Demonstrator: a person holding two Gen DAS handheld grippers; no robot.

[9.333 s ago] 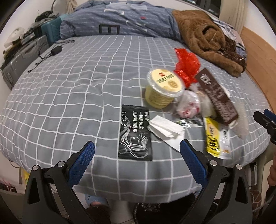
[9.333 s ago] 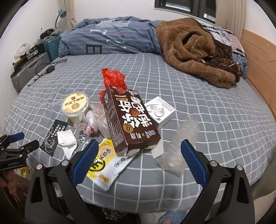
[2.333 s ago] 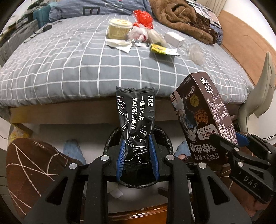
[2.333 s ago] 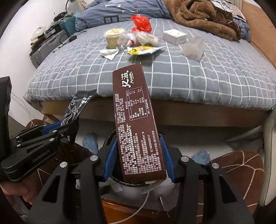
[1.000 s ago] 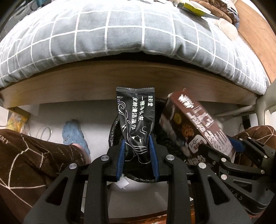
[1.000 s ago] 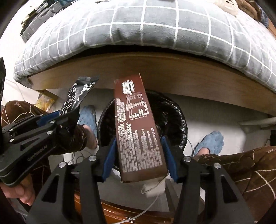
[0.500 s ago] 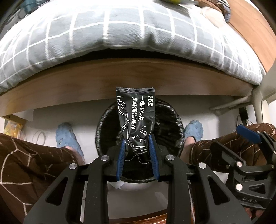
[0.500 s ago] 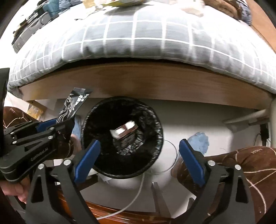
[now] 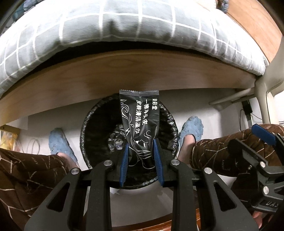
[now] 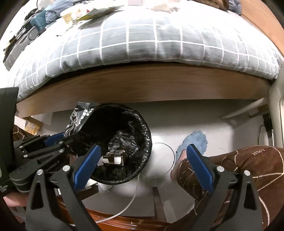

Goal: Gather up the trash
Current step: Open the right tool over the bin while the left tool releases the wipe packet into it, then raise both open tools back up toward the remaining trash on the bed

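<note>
**A:** Your black sachet (image 9: 140, 124) stands upright, clamped low down between the pads of your left gripper (image 9: 140, 160), right over the mouth of the bin (image 9: 85, 135). It isn't dropped yet.

**B:** And the brown box?

**A:** The brown box (image 10: 113, 159) lies at the bottom of the bin, on the black liner — that 1 is done. Your right gripper (image 10: 142, 165) is empty, its jaws wide apart with nothing between them.

**B:** So how far along are you?

**A:** I'd say early. 1 piece is in, 1 is about to go, and more wrappers (image 10: 90, 12) lie up on the checked bedspread (image 10: 142, 40), at the far edge of the right view. They're too blurred to count.

**B:** How are your hands set?

**A:** Both grippers point steeply down at the floor. The left hangs above the bin's centre; the right sits off to the side, near the bin's right rim, over your knee (image 10: 239, 163). Your slippers (image 9: 191, 128) stand either side of the bin, just below the bed frame (image 9: 142, 71).
</note>
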